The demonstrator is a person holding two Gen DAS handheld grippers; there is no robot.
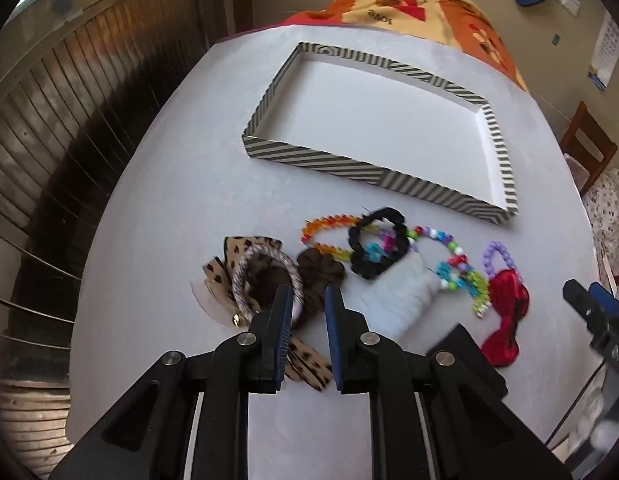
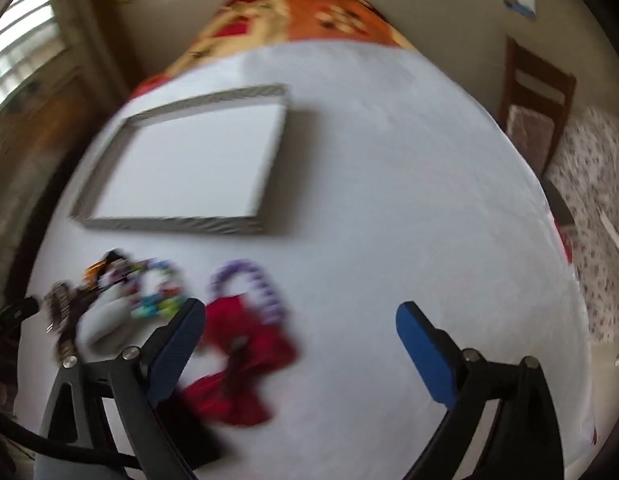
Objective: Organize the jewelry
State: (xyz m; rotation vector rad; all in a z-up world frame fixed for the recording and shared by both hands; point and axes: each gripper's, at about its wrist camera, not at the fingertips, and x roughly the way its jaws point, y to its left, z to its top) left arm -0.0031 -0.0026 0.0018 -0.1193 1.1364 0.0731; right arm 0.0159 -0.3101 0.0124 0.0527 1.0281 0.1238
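Jewelry and hair pieces lie heaped on the white table [image 1: 157,240] right at my jaws: my left gripper [image 1: 307,296], jaws narrowed with a small gap and nothing pinched between them, points at the leopard-print bow [image 1: 221,276] with its woven hair ring [image 1: 265,276] and a brown scrunchie [image 1: 319,276], while a red bow [image 2: 245,356] lies just inside the left finger of my right gripper [image 2: 299,316], whose jaws stand wide apart over bare cloth. Beyond the tips sit a black scrunchie [image 1: 377,246], an orange bead bracelet [image 1: 329,232], a multicolour bead bracelet [image 1: 445,248] and a purple bead bracelet [image 1: 499,256]. Farthest out, well clear of both jaws, rests the striped tray [image 1: 321,158], with only its white floor showing.
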